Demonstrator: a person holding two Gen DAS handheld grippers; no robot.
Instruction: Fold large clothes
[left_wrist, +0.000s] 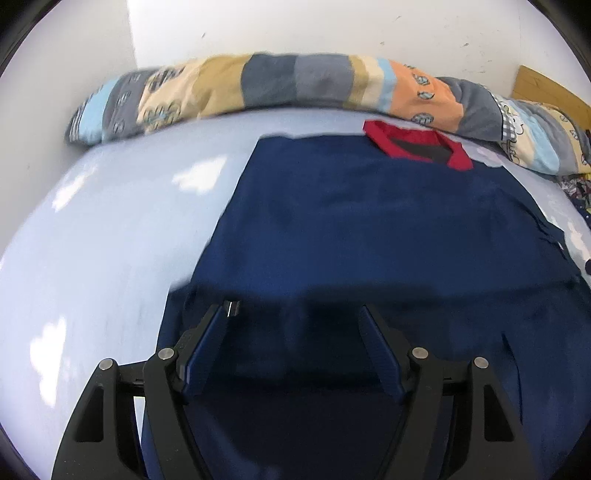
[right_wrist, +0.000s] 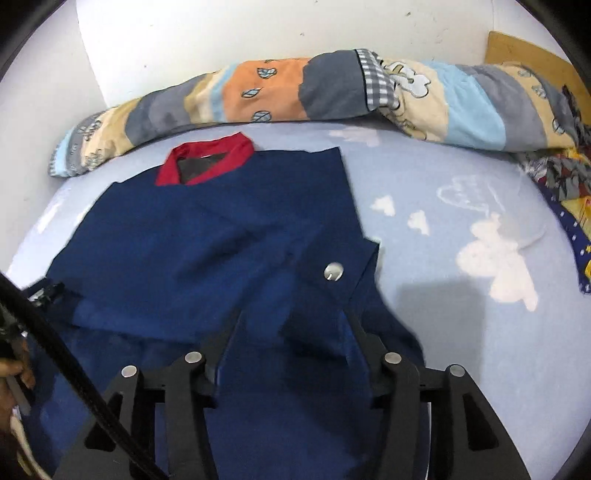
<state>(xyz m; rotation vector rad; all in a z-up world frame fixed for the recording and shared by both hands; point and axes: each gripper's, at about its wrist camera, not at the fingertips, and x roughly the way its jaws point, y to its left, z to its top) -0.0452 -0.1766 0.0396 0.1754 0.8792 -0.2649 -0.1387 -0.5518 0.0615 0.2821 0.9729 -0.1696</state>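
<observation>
Two sets of jaws, left gripper (left_wrist: 295, 314) and right gripper (right_wrist: 291, 321), gape wide, holding nothing, over the navy shirt (right_wrist: 207, 236) lying flat on the bed (right_wrist: 461, 206). Soft, light, limp cloth: best pinched at the hem edge just below the jaws.

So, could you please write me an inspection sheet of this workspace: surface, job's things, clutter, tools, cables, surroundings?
Surface: light blue bed sheet with white cloud prints.
Job's things: dark blue garment with red collar, laid flat, sides folded inward; silver snap button on a flap.
Clutter: rolled patchwork quilt along the wall; patterned cloth at the right edge.
Tools: left tool open over the garment; right tool open over the garment.
Cables: black cable beside the right tool.
Surroundings: white wall; wooden board.
</observation>
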